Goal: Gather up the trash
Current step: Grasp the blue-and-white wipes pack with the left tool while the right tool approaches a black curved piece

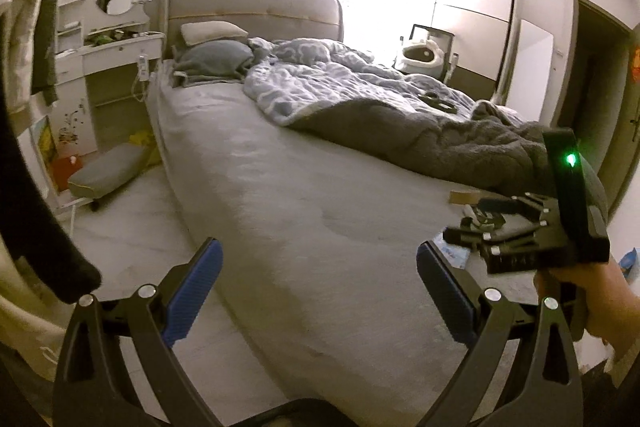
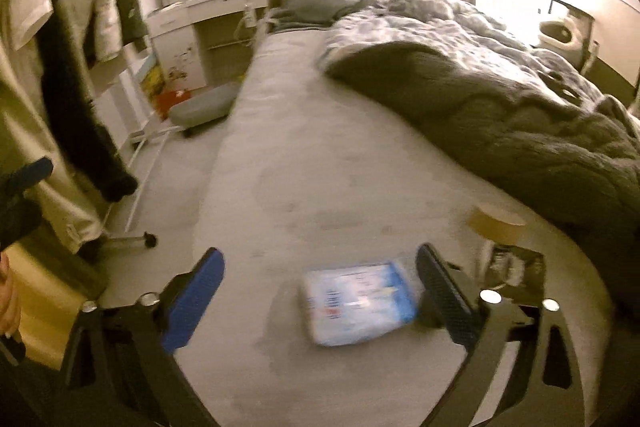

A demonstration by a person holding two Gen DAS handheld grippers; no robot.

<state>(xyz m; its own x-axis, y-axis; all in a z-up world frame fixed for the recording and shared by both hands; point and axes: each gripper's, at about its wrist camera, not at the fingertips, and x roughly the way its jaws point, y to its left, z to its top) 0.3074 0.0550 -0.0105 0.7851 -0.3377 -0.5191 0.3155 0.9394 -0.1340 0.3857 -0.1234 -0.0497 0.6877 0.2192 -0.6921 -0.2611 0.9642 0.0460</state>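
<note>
Both tongs gape, empty. Right tongs [image 2: 320,291] hover over a blue-white plastic packet [image 2: 360,301] on the bed [image 2: 300,167]. It looks light, crinkly, slippery; pinch one edge.

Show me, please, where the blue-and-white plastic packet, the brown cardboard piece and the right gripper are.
blue-and-white plastic packet [image 2: 360,301]: right wrist view, middle of its printed face.
brown cardboard piece [image 2: 496,225]: right wrist view, its top surface.
right gripper [image 2: 320,291]: right wrist view, midway between its fingertips.
</note>
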